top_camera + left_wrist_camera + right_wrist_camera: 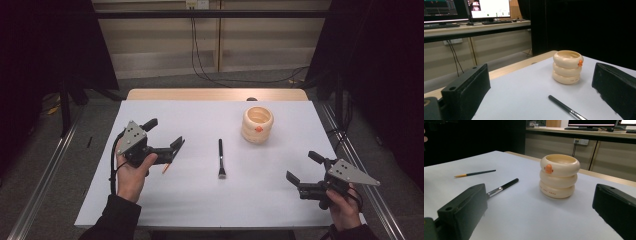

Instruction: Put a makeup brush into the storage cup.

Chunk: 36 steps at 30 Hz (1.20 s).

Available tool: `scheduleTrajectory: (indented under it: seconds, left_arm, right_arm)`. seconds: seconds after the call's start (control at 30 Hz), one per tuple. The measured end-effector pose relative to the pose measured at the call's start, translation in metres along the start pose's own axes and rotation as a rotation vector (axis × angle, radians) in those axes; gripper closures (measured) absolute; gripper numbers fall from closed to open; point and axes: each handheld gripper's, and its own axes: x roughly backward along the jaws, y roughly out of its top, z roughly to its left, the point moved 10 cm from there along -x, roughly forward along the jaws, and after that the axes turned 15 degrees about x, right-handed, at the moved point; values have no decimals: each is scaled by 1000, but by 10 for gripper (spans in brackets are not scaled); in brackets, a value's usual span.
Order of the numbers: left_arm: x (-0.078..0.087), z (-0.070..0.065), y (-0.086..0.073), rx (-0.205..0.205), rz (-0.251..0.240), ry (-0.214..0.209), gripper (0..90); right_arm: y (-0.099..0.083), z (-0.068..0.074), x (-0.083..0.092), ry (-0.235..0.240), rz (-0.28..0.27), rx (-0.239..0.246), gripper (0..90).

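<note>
Landmark: cream holder [258,125], three stacked rounded rings, glossy, small orange knob on its upper ring, sitting upright on the white tabletop [200,200].

Left gripper [176,146] is hovering well left of the holder, its matte black jaws standing wide apart and gripping nothing. A thin brush [164,168], dark stem with an orange-yellow end, is lying just below those jaws; contact possibly, too small to tell.

A black-handled brush [220,158] with metal ferrule is lying flat, left of and nearer than the holder.

Right gripper [303,171] is hovering right of and nearer than the holder, jaws spread wide, empty.
</note>
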Motion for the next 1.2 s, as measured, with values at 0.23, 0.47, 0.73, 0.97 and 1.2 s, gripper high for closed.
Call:
scheduleTrajectory:
  seconds: [0.23, 0.47, 0.73, 0.97, 1.2]
  left_arm:
    - [-11, 8, 1, -4, 20, 7, 22]
    - [-24, 15, 6, -32, 30, 22, 28]
    - [-37, 23, 5, -13, 95, 35, 29]
    - [-33, 32, -6, 17, 199, 73, 54]
    - [-31, 41, -19, 78, 348, 118, 63]
  right_arm:
    - [-1, 0, 0, 3, 5, 0, 0]
    - [-1, 0, 0, 4, 8, -8, 0]
    - [-1, 0, 0, 9, 3, -4, 0]
    - [-1, 1, 0, 9, 6, -7, 0]
    - [-2, 2, 0, 7, 12, -10, 0]
